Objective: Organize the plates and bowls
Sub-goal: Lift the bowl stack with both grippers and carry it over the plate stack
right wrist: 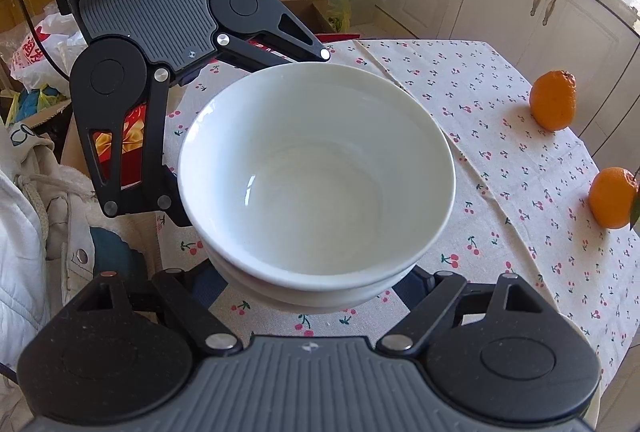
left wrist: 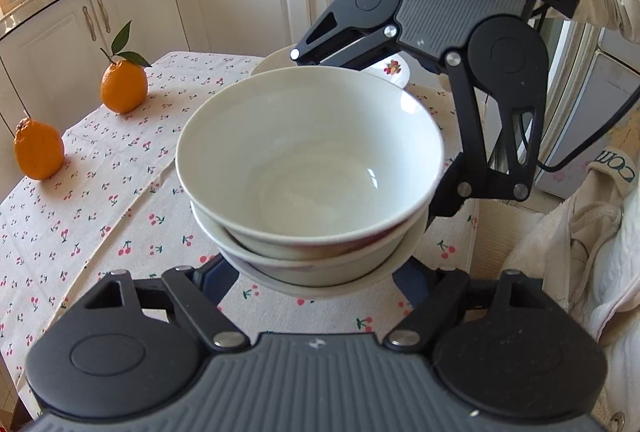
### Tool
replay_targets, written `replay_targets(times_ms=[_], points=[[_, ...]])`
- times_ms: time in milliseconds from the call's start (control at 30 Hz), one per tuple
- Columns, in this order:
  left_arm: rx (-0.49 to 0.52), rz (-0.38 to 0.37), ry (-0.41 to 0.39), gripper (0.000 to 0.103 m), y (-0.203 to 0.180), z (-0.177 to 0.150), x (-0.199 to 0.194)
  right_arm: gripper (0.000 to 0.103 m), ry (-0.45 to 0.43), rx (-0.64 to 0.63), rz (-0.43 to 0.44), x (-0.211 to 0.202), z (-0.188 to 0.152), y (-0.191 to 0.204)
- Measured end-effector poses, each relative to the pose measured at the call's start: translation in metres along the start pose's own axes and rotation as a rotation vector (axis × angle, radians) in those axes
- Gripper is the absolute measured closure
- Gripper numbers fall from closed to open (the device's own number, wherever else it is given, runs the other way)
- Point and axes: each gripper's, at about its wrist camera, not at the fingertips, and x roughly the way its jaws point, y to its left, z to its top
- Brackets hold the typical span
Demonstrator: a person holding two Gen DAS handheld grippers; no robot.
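Two nested bowls (left wrist: 310, 168) hang above the cherry-print bench (left wrist: 80, 192), both sets of fingers clamped on opposite sides, left gripper (left wrist: 316, 268) and right gripper (right wrist: 312, 272) sharing the load (presumably to keep the stack level).

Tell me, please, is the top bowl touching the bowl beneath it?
Touching. In the left wrist view the top bowl sits nested inside the lower bowl, its underside resting on the lower one's rim with no gap showing.
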Motion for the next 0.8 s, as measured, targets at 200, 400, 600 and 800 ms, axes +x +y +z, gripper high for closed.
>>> replay_targets(times_ms=[200,400,600,800], points=[[0.022,0.002,-0.017,0.02,-0.006,0.025,0.008,0.014,-0.008,0.002,-0.025,-0.023,-0.015,-0.012],[0.058,-0.007,-0.044,0.02,-0.011,0.057,0.023,0.014,-0.008,0.013,-0.074,-0.051,-0.035,-0.027],[0.093,-0.023,-0.075,0.02,-0.012,0.09,0.048,0.014,0.001,0.033,-0.119,-0.075,-0.057,-0.05],[0.113,-0.059,-0.075,0.021,-0.009,0.116,0.084,0.014,0.031,0.064,-0.157,-0.083,-0.085,-0.077]])
